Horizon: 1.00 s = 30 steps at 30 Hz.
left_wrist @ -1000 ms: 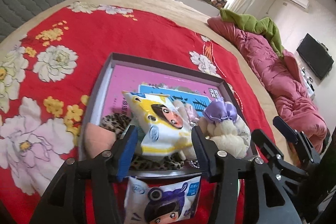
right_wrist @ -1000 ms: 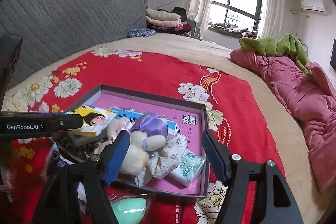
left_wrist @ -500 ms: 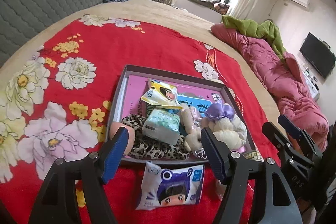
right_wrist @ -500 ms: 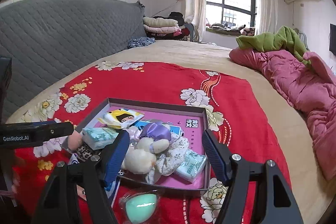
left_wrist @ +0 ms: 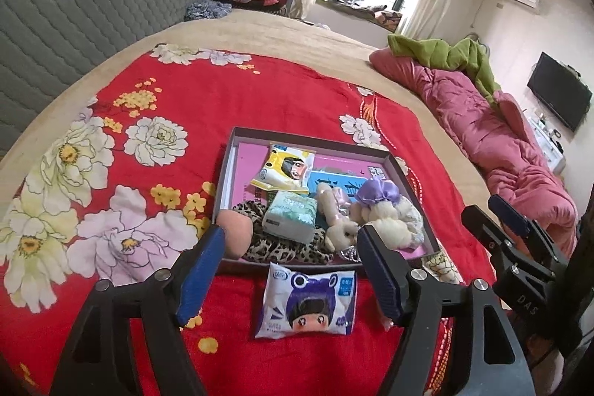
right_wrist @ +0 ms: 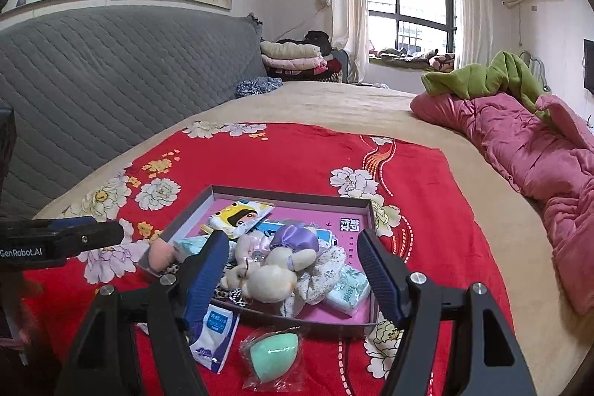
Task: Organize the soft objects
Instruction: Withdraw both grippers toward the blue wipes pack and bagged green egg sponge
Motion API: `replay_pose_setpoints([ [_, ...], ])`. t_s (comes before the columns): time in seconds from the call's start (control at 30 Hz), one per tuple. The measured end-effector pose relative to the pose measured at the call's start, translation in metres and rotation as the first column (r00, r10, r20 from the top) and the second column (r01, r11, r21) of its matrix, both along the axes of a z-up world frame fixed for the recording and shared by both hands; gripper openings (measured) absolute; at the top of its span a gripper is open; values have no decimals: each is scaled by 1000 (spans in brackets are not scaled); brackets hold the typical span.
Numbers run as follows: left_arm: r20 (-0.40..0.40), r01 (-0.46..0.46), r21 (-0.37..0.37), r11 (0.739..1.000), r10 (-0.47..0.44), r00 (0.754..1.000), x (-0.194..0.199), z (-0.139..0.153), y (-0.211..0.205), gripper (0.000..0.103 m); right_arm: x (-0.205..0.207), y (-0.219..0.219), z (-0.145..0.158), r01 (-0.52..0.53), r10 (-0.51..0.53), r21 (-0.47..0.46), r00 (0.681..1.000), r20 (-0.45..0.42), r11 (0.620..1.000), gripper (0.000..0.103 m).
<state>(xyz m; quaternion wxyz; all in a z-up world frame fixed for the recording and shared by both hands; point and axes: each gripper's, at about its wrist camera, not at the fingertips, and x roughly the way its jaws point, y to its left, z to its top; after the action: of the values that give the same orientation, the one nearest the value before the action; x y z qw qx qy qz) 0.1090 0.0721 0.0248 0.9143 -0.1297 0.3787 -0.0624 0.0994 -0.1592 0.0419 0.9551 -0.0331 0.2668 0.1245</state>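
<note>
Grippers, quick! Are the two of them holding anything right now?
Left gripper: open, its fingers have just been opening, holding nothing.
Right gripper: open, holding nothing.

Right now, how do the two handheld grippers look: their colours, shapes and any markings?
Both are alike: the left gripper and the right gripper have black angular frames with triangular cut-outs, silver screw heads at the joints, and two fingers faced with blue pads. White lettering "GenRobot.AI" marks the left gripper's side in the right wrist view; "DAS" marks the right gripper's body in the left wrist view. No cables or sleeves show.
</note>
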Motion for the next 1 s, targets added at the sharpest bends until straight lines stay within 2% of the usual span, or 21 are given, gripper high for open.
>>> replay_pose_setpoints([
  [0.23, 14, 19, 7, 1000, -19, 1000, -20, 13, -5, 76, -15, -6, 6, 0, 0, 14, 1000, -21, 1000, 71],
  [0.43, -16, 29, -1, 1000, -29, 999, -34, 9, -6, 76, -32, -13, -1, -13, 16, 32, 997, -74, 999, 71],
  [0.57, -63, 29, -41, 999, -32, 997, -41, -5, -1, 76, -39, -19, -8, -11, 18, 63, 994, -109, 998, 71],
  [0.7, -94, 38, -23, 999, -40, 995, -45, -19, -3, 76, -44, -22, -17, -8, 18, 68, 990, -140, 998, 71],
  [1.0, -140, 69, -42, 997, -74, 987, -41, -49, -9, 76, -44, -18, -43, -34, 45, 58, 980, -195, 998, 71],
])
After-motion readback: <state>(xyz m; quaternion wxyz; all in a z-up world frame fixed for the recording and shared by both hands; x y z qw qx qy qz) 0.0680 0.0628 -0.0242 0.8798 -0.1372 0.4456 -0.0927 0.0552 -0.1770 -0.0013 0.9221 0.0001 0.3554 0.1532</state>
